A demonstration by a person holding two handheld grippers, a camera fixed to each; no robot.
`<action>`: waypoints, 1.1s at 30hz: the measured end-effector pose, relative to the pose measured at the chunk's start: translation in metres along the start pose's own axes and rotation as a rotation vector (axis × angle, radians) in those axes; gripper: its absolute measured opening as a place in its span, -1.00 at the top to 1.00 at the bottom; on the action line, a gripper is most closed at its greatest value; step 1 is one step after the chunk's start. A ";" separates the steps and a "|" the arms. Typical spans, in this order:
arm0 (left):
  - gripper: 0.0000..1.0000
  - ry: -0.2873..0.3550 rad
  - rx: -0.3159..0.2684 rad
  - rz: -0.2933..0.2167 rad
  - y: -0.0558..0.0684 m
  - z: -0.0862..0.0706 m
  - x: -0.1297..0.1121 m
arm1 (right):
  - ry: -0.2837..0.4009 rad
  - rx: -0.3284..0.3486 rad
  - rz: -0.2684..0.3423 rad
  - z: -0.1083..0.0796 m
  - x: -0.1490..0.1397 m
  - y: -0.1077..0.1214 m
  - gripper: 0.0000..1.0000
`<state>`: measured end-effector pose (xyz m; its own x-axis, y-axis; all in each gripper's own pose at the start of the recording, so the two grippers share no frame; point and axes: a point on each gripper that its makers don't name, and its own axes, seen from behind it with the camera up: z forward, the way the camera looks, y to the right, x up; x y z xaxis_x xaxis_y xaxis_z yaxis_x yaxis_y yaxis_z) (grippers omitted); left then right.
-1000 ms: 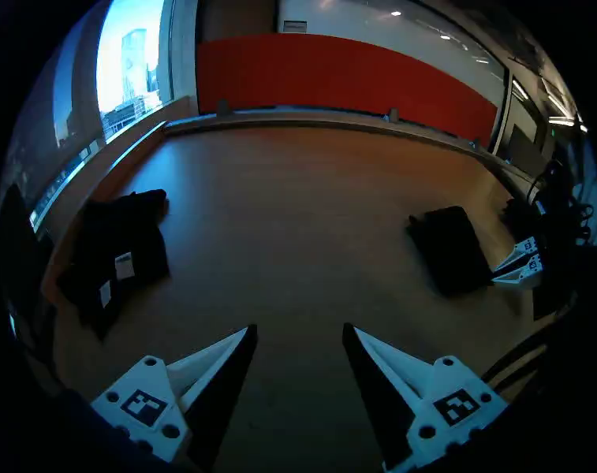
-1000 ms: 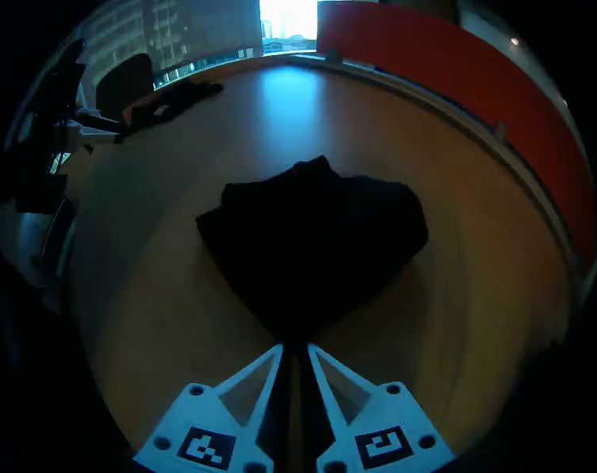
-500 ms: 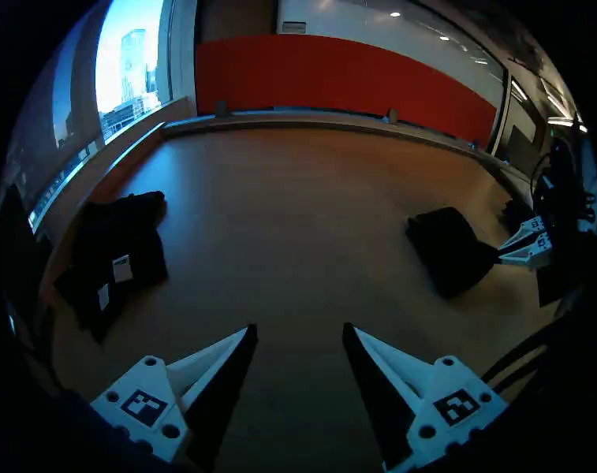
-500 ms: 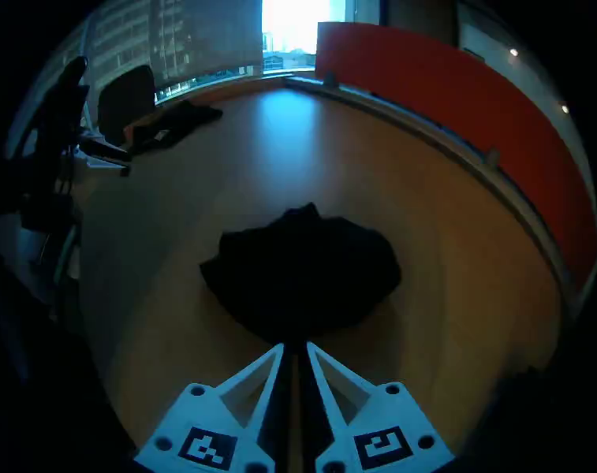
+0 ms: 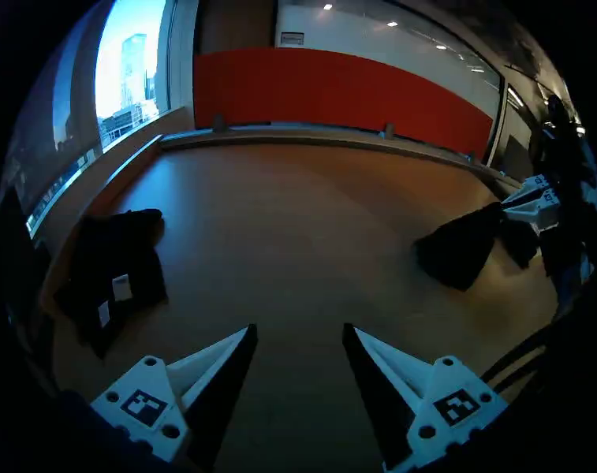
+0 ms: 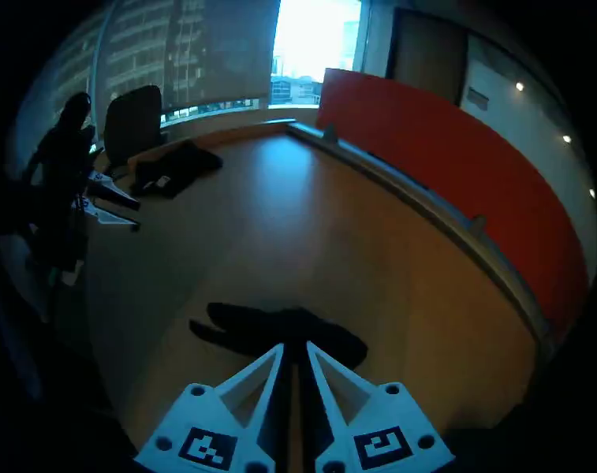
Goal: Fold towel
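Towel (image 5: 460,248): one, dark; one end is held up by the right gripper (image 6: 295,347), the rest sags down to the table (image 5: 298,205) near its right end.
Right gripper: fingers are drawn almost together, with towel cloth pinched between them.
Left gripper (image 5: 298,331): fingers are spread wide with nothing between them, held over bare wood.
Table edges: the far edge is lined by a red partition (image 5: 337,87); the left edge is bordered by a window (image 5: 128,79).
Open room: broad bare wood is seen between the towel and a pile of dark cloth (image 5: 113,252), which are well apart.
Counts: two grippers, one towel, one pile, two white tags (image 5: 122,287) on the pile.
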<state>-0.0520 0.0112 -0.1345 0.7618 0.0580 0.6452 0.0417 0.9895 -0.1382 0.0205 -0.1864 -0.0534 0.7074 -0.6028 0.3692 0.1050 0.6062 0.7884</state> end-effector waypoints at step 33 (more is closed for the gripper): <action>-0.59 0.014 -0.018 0.018 0.018 0.005 0.017 | 0.020 -0.150 0.033 -0.074 0.003 0.108 0.91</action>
<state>-0.0411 0.0307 -0.1223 0.7715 0.0743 0.6319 0.0392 0.9857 -0.1638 0.0853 -0.0841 -0.0034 0.7261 -0.5714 0.3825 0.1839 0.6974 0.6927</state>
